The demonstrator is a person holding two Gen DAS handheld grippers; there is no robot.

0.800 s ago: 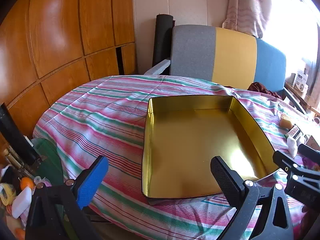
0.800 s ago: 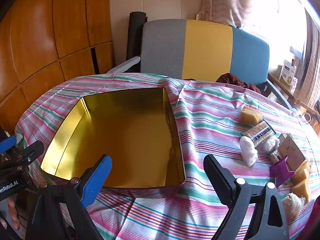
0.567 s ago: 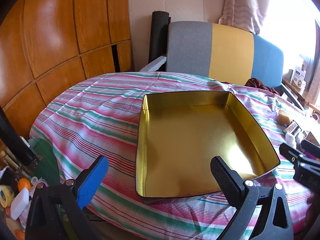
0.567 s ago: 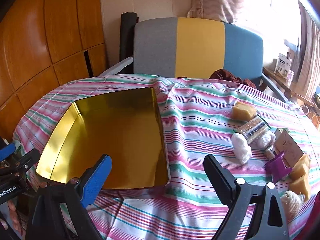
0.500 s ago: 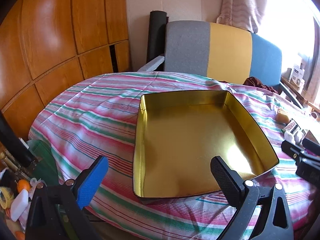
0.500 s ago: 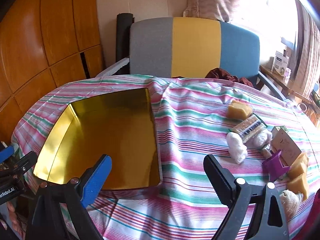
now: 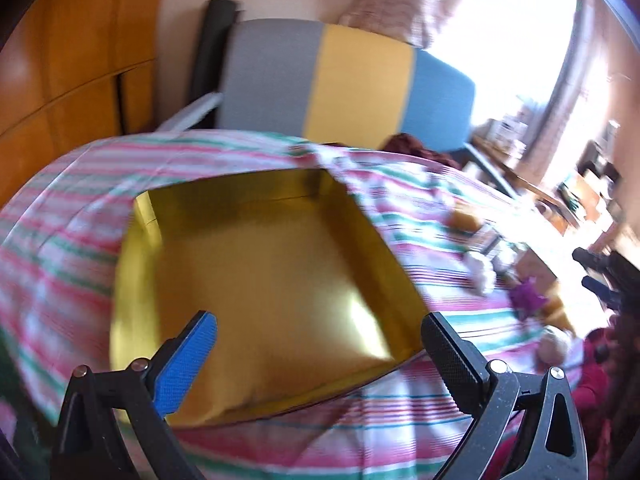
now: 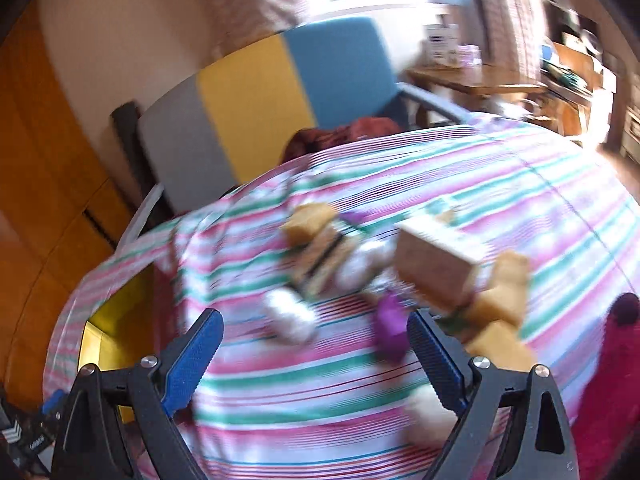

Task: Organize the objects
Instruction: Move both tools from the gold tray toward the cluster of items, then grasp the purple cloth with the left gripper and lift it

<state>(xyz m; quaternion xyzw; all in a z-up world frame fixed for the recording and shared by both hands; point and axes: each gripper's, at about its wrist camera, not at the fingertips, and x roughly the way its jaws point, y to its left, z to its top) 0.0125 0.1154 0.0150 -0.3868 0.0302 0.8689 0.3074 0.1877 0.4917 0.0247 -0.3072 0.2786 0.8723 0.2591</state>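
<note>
Writing: none legible; both views motion-blurred; small white marks on the black part at the lower left of the right view are too smeared to read.
Tin: gold, shallow, open-topped, nothing in it; sits on the striped cloth covering the desk; its near edge is partly hidden behind the left fingers.
Tin, right view: only a yellow corner shows at the left edge.
Loose things: clustered on the cloth right of the tin, well apart from it; tan blocks, a cardboard box, a purple piece, white wads. Smeared; exact make cannot be told.
Left gripper: fingers spread wide, holding nothing, over the tin's near edge.
Right gripper: fingers spread wide, holding nothing, above the cloth just short of the cluster.
Background: chair with grey, yellow and blue back behind the desk; wooden panels left; bright window right.
Cut off: red sleeve at the right edge.
</note>
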